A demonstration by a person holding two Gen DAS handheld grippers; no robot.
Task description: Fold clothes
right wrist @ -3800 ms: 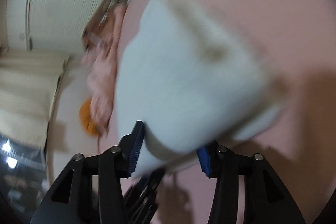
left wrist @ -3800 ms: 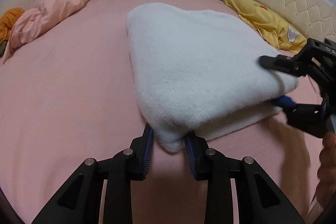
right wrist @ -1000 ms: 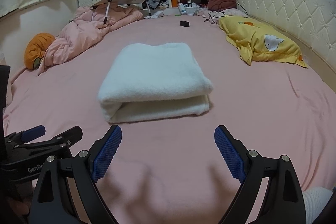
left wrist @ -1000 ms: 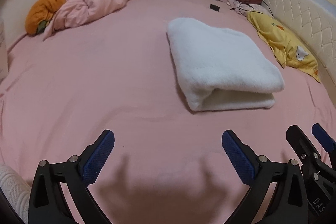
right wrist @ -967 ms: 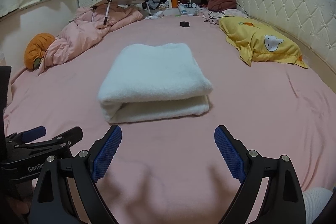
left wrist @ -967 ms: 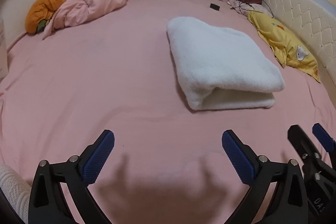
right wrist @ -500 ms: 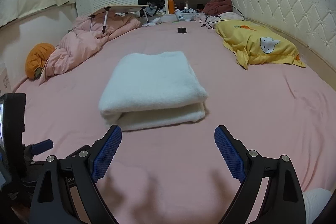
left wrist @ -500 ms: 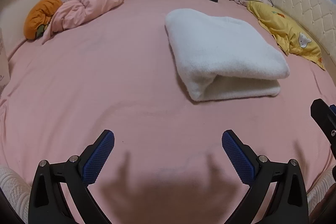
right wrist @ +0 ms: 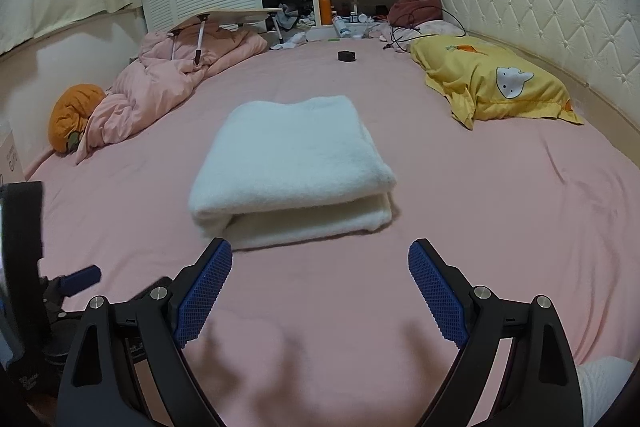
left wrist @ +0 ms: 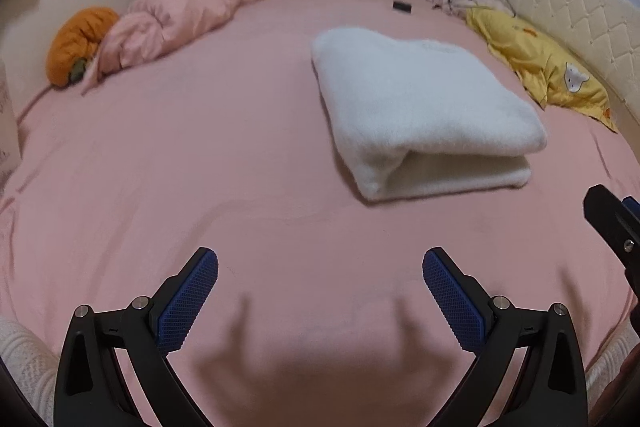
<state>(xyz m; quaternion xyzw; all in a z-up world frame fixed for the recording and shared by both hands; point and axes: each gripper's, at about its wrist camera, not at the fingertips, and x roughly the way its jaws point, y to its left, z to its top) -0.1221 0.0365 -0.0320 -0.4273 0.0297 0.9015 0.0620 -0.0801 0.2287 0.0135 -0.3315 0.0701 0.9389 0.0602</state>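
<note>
Nearest me, my left gripper (left wrist: 320,291) and right gripper (right wrist: 320,291) both hang over the bare pink bed sheet (left wrist: 200,167) with their fingers (right wrist: 204,291) spread wide and nothing between them. Just beyond, the white sweater (right wrist: 292,163) lies folded into a thick rectangle in the middle of the bed, its open layered edge facing me.

I judge this fold finished, so doing the step well means keeping both grippers clear of the bundle and not brushing that loose front edge; if a tidy-up is wanted, I would press the top layer flat rather than lift it.

Farther off lie a yellow pillow (right wrist: 496,87) on the right and a pink duvet (right wrist: 172,83) on the left. I cannot see 1 more garment waiting to be folded. The sweater's far edge and underside are hidden, and my right gripper is cut off at the edge of the left wrist view. The small dark object (right wrist: 346,56) beyond is possibly a charger.
</note>
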